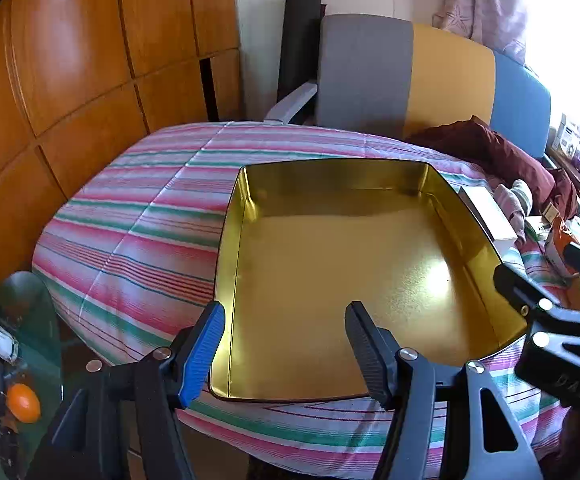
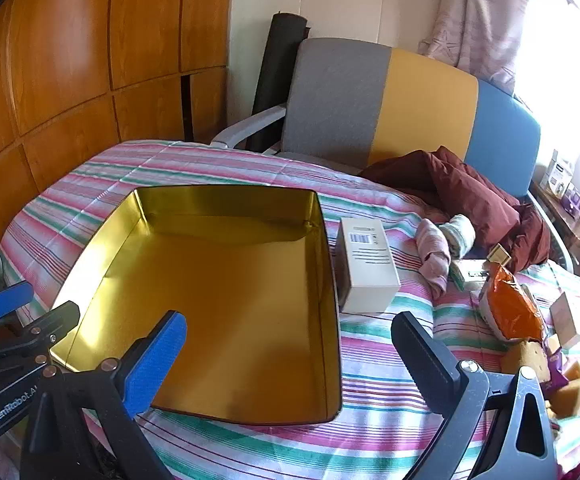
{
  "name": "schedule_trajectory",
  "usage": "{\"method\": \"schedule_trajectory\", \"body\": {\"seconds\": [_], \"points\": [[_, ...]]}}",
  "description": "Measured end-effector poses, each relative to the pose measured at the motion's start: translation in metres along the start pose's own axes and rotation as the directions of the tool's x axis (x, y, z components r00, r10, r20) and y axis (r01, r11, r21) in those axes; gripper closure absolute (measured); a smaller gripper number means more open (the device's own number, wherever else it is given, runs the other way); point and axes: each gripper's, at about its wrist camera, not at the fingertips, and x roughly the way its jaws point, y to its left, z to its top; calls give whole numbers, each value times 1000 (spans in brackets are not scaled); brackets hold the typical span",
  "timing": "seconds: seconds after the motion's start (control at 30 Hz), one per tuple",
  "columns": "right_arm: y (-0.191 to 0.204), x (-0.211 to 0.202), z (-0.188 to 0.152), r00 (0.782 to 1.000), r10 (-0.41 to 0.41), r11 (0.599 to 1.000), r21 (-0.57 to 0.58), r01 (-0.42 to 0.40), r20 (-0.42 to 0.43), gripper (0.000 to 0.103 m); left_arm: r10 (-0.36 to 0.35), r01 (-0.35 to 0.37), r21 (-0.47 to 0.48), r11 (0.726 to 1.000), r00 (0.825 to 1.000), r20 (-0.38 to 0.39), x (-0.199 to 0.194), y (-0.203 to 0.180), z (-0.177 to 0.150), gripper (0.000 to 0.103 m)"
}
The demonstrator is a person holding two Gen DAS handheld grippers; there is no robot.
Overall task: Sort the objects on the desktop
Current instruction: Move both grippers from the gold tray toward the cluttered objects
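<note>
Gold metal lines the inside of the open tin [image 2: 226,280], which sits on the striped tablecloth [image 2: 369,440] and holds nothing at all. By that sign the sorting has not begun, or has barely begun: every loose thing in view lies outside the tin.

To the right of the tin, just beside its wall, stands a white box [image 2: 367,266] with a barcode on top. Further right of the tin lie a rolled pair of socks [image 2: 445,244], a small green and white packet [image 2: 467,274] and an orange bag [image 2: 511,308]. Past those, well to the tin's right and nearer its front edge, sit yellow sponge pieces [image 2: 529,356], a pale wooden block [image 2: 567,318] and some purple wrappers [image 2: 557,372]. A dark red cloth [image 2: 469,192] is heaped behind these, beyond the tin's far right corner, against a chair [image 2: 369,96] with grey, yellow and blue panels.

The left gripper [image 1: 286,344] hangs over the tin's near left corner, its jaws partly spread with nothing between them; the blue pad [image 1: 206,350] stands just outside the tin's left wall and the black one over the floor of the tin. The right gripper [image 2: 293,356] hovers above the tin's near right corner, jaws spread wide and empty, one over the tin's inside and the other over the cloth beyond its right wall.

What is left, as far as can be judged, is nearly everything: each item to the right of the tin must be picked up and placed. The white box looks like the nearest candidate for the right gripper.
</note>
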Motion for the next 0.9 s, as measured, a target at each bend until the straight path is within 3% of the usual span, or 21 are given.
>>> {"method": "schedule_trajectory", "body": {"seconds": [0.2,0.57,0.9], "points": [[-16,-4,0,1000,-2,1000,2,2,1,0,-9,7,31,999,999,37,-7,-10,4,39],[-59,-7,5,1000,17,999,35,-17,6,0,-112,109,59,992,992,63,-11,-31,13,39],[-178,-14,33,1000,-7,975,223,10,-11,0,-206,209,117,971,978,-34,5,-67,19,39]]}}
